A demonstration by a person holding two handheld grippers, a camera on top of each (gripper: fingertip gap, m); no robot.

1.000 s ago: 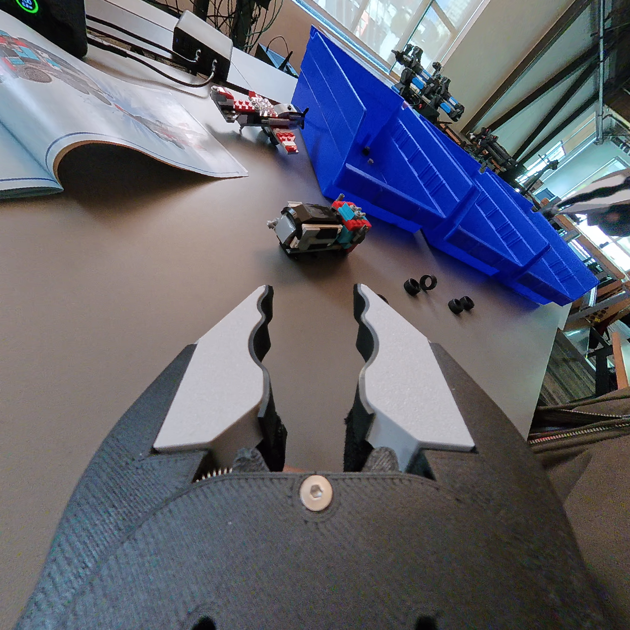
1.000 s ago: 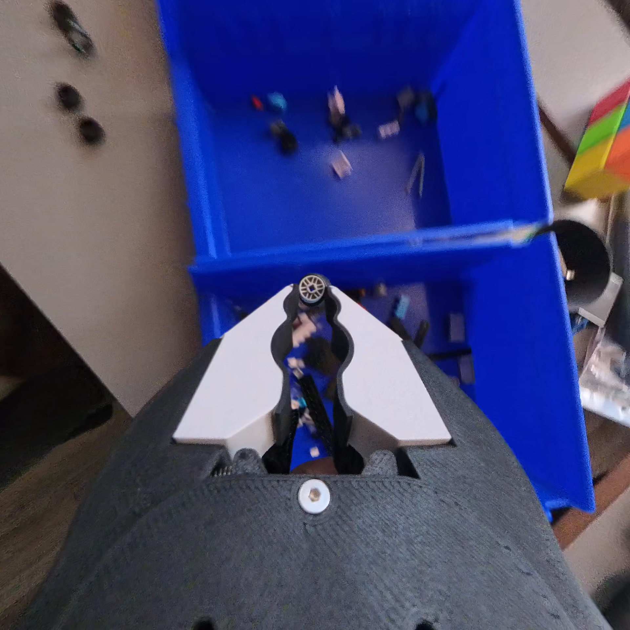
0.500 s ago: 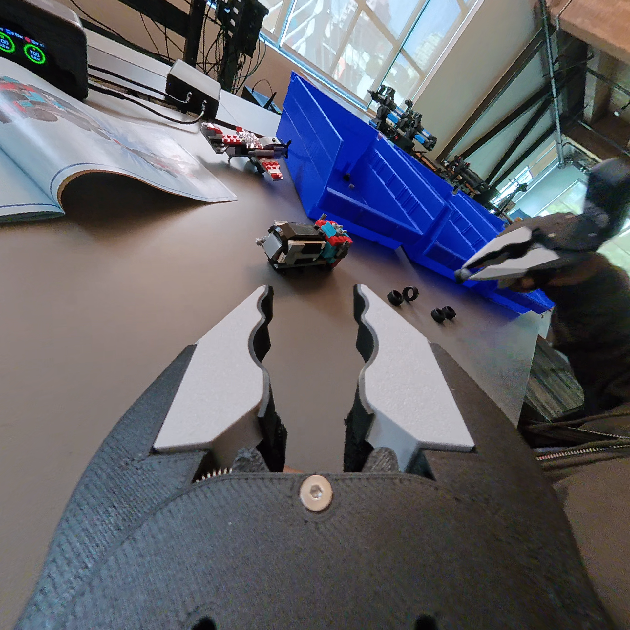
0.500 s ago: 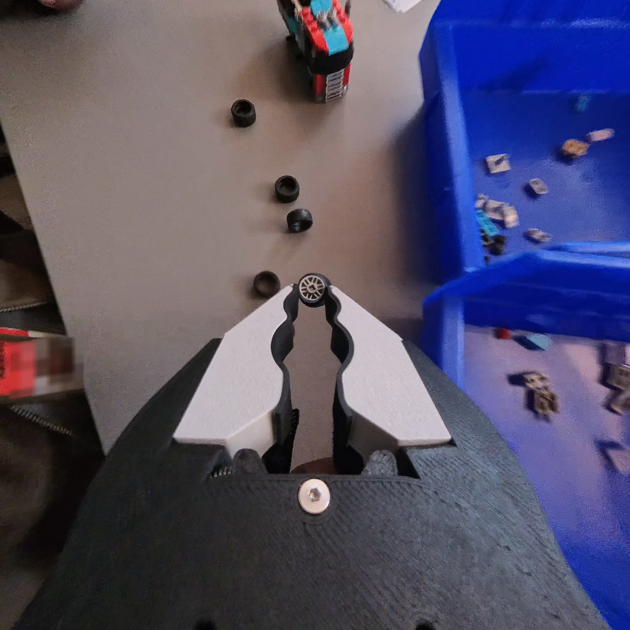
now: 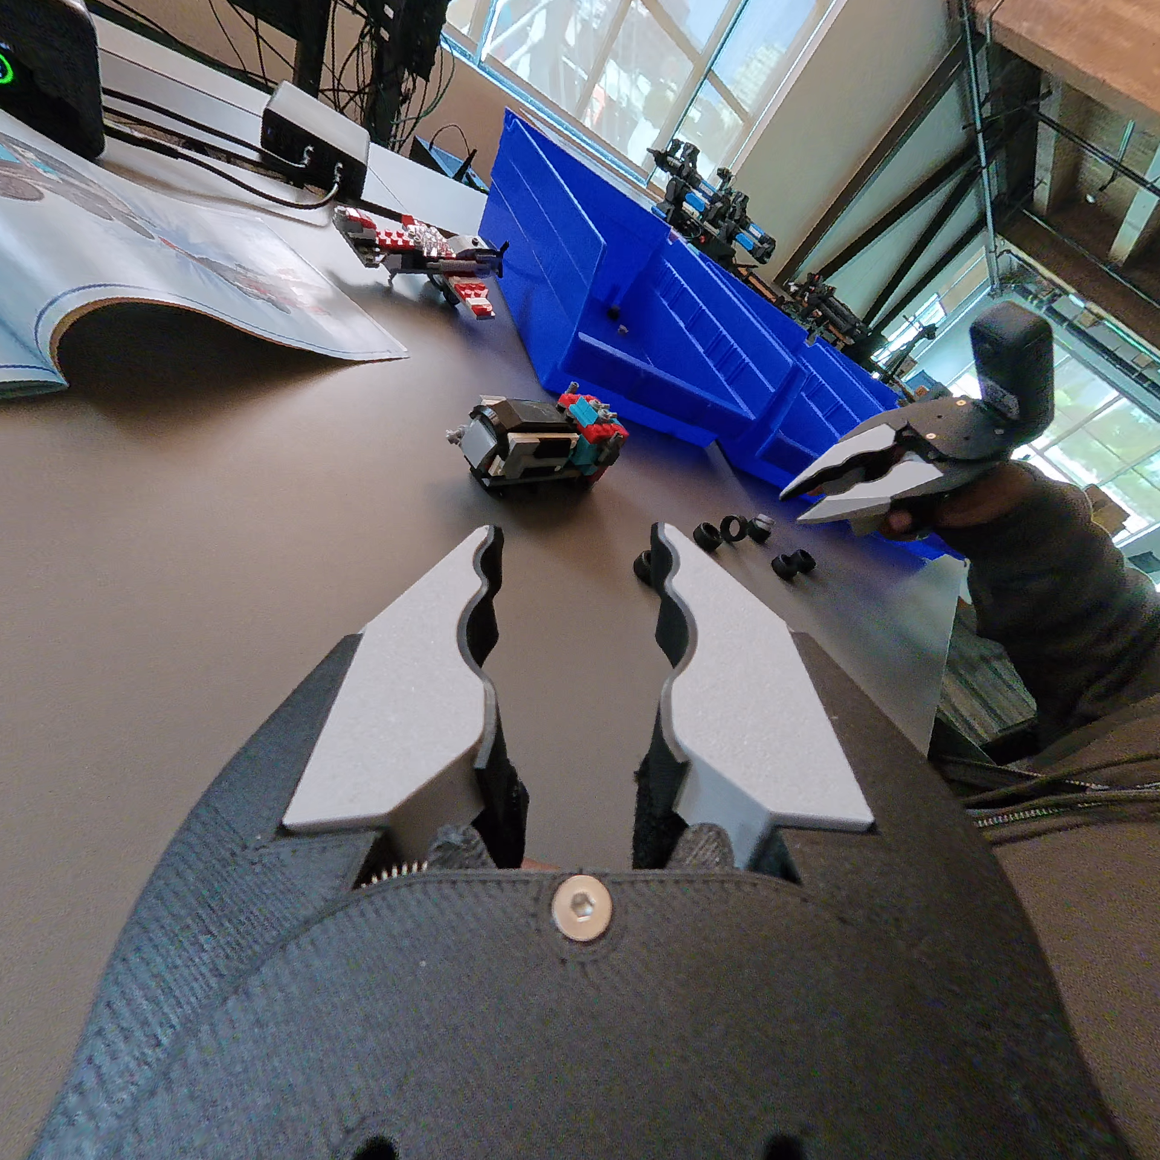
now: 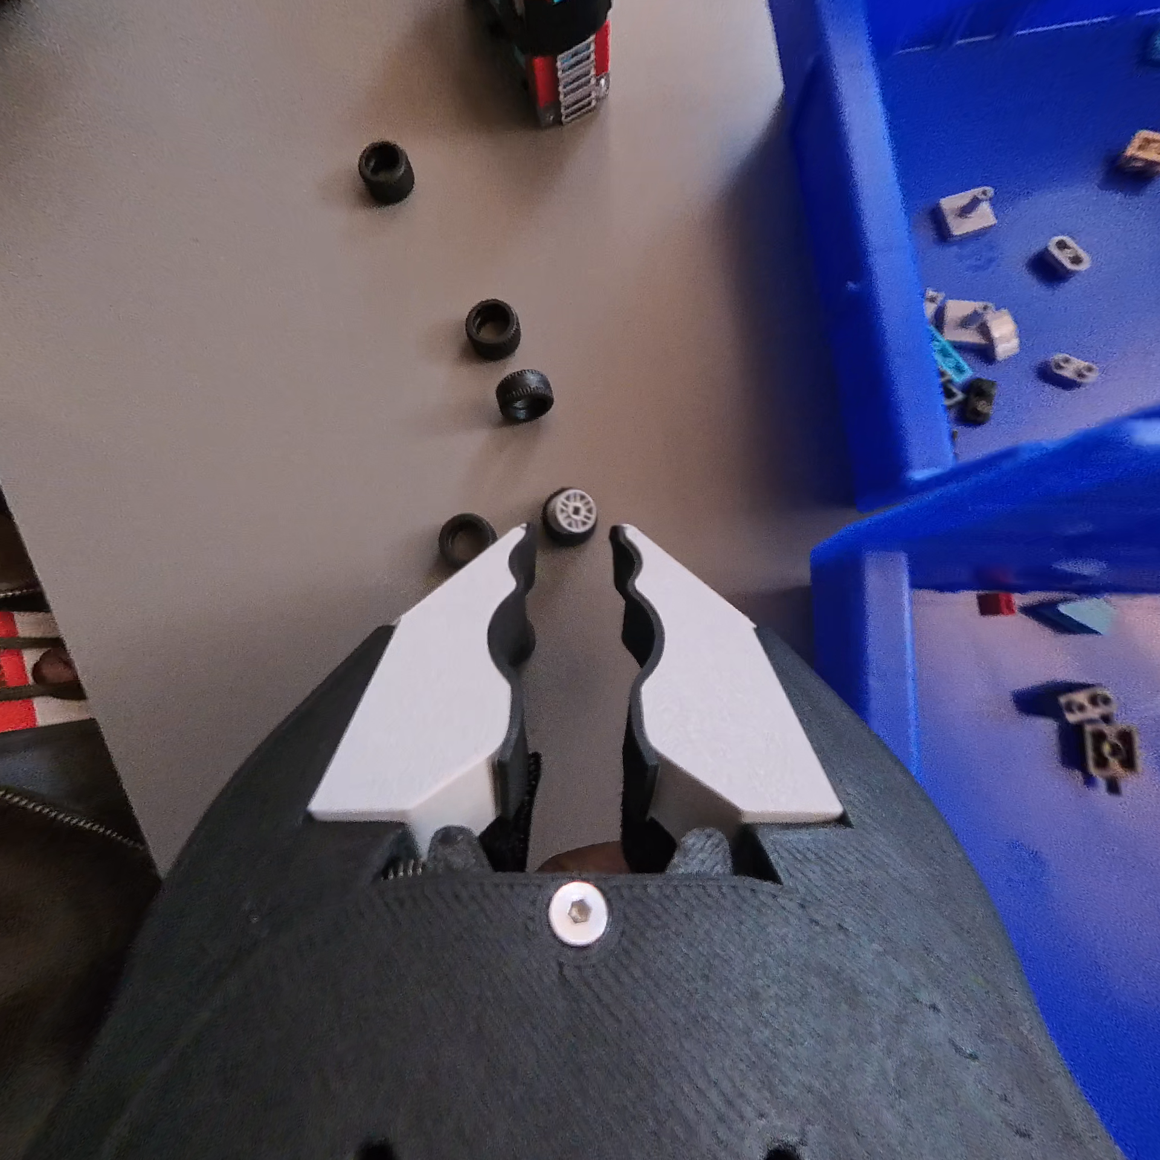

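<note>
My right claw (image 6: 572, 533) is open above the table (image 6: 188, 314); a grey-hubbed wheel (image 6: 570, 516) lies free just beyond its tips, beside black tyres (image 6: 493, 329). My left claw (image 5: 574, 546) is open, holding nothing

The table (image 5: 188, 565) has a smooth grey-brown top and takes most of the near space. Behind the table, large windows (image 5: 602, 69) with dark frames let in bright daylight. To the right of the windows stands a pale wall (image 5: 835, 157), crossed by dark slanted beams (image 5: 910, 207). Above them, at the top right corner, a wooden ceiling (image 5: 1079, 44) shows. Below the right edge of the table there is a dark wood floor (image 5: 985, 690).
</note>
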